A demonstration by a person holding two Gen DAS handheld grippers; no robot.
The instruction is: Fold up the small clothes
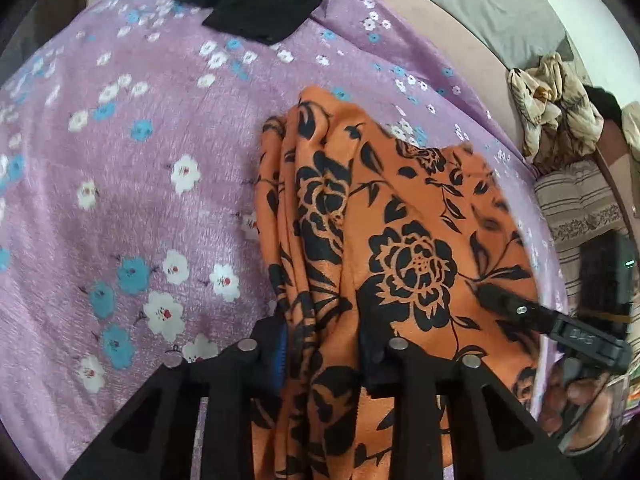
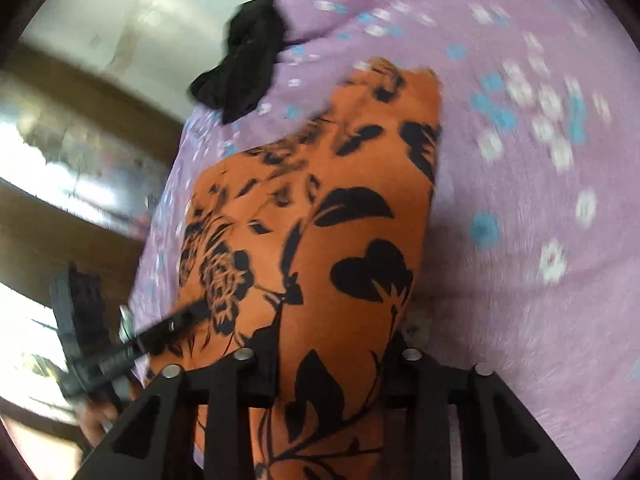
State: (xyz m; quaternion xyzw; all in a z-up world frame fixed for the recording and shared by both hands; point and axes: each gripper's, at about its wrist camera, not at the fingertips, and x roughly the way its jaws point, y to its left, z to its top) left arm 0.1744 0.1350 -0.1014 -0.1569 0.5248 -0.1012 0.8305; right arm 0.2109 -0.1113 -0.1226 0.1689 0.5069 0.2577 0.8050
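You have both tongs, left tongs [image 1: 322, 346] and right tongs [image 2: 330, 360], clamped on the orange floral cloth [image 1: 400, 220] (lifted off the purple bedsheet [image 1: 140, 160]) so it hangs straight for folding.

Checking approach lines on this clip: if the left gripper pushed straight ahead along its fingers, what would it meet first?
The left gripper is already closed on the orange floral cloth, so more of that cloth comes first. Beyond it lies the purple flowered bedsheet, and farther on a black garment; depth is unclear.
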